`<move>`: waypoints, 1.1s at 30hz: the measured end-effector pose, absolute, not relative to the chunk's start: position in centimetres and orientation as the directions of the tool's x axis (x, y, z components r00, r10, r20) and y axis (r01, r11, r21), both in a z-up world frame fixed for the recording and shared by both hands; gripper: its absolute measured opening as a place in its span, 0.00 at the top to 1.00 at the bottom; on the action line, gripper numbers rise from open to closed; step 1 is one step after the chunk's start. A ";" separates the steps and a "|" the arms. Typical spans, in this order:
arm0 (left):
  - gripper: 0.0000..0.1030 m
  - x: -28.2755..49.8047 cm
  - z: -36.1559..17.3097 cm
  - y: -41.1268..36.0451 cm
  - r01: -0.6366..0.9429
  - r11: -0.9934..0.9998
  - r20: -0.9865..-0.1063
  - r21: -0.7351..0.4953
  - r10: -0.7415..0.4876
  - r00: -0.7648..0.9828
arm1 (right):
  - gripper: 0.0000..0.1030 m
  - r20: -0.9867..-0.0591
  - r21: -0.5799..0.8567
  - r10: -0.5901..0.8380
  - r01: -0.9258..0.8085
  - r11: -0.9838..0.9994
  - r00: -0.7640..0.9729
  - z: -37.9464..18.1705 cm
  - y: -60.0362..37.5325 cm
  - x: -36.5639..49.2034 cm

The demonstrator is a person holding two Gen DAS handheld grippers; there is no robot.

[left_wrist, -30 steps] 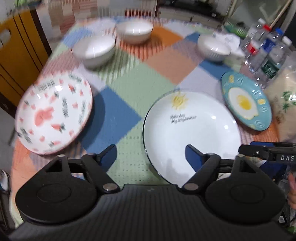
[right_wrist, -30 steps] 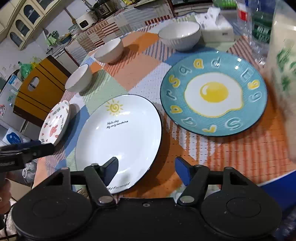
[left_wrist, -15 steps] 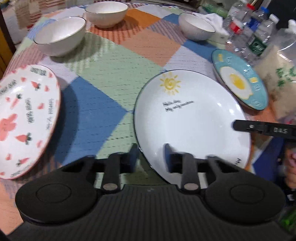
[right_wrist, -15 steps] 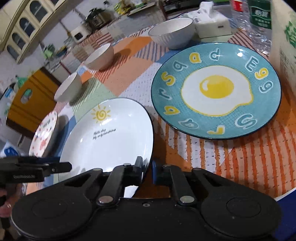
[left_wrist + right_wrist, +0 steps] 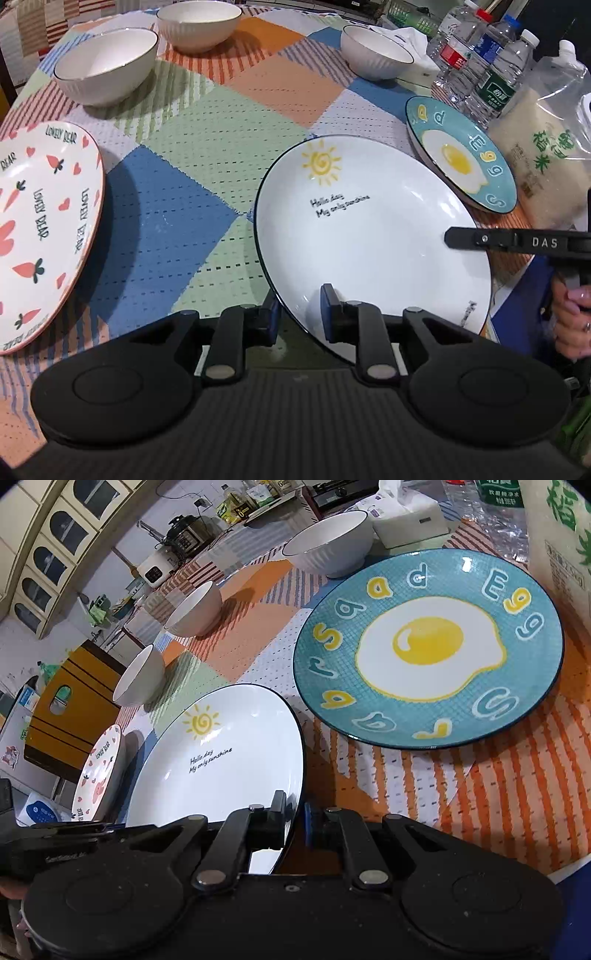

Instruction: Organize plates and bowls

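A white plate (image 5: 369, 229) (image 5: 221, 775) with a sun drawing lies on the checked tablecloth. My left gripper (image 5: 299, 317) straddles its near-left rim; its jaws are closing, one pad under the rim and one on the inner face. On the opposite rim my right gripper (image 5: 295, 818) is shut, and it shows from the side in the left wrist view (image 5: 517, 242). A blue egg plate (image 5: 461, 155) (image 5: 428, 646) sits to the right and a carrot plate (image 5: 37, 229) (image 5: 98, 771) to the left. Three white bowls (image 5: 107, 66) (image 5: 199, 24) (image 5: 376, 51) stand behind.
Water bottles (image 5: 480, 62) and a bag of rice (image 5: 543, 158) crowd the right edge beside the egg plate. A tissue box (image 5: 406, 520) sits behind one bowl. A person's hand (image 5: 569, 306) holds the right gripper. A yellow cabinet (image 5: 70, 709) stands beyond the table's left side.
Both grippers came down toward the white plate and went from wide open to closed over its rim, one on each side. The plates and bowls have not shifted.
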State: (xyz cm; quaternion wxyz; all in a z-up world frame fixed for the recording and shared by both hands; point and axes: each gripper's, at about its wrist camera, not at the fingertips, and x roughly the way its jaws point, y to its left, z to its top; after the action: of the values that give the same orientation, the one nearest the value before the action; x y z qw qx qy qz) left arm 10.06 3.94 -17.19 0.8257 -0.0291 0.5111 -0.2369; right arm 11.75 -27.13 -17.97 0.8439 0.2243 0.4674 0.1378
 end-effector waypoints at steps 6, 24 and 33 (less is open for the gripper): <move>0.80 9.9 -14.8 4.2 0.368 0.892 -0.808 -0.261 -0.411 0.422 | 0.87 -0.707 0.498 0.465 -0.092 0.862 0.532 -16.1 -27.2 12.8; 0.79 20.1 -13.1 5.6 0.231 0.936 -0.785 -0.265 -0.349 0.512 | 0.85 -0.701 0.392 0.496 -0.303 0.868 0.513 -12.0 -24.4 24.9; 0.76 22.5 -16.2 5.3 0.161 0.960 -0.826 -0.227 -0.277 0.491 | 0.84 -0.752 0.323 0.447 -0.320 0.891 0.485 -14.5 -22.8 27.7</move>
State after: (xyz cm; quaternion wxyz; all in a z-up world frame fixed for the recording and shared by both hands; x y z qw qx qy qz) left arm 22.47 5.26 -16.22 0.8614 -0.0598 0.4881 -0.1272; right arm 27.66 -22.80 -14.51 0.8589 0.0696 0.4558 0.2231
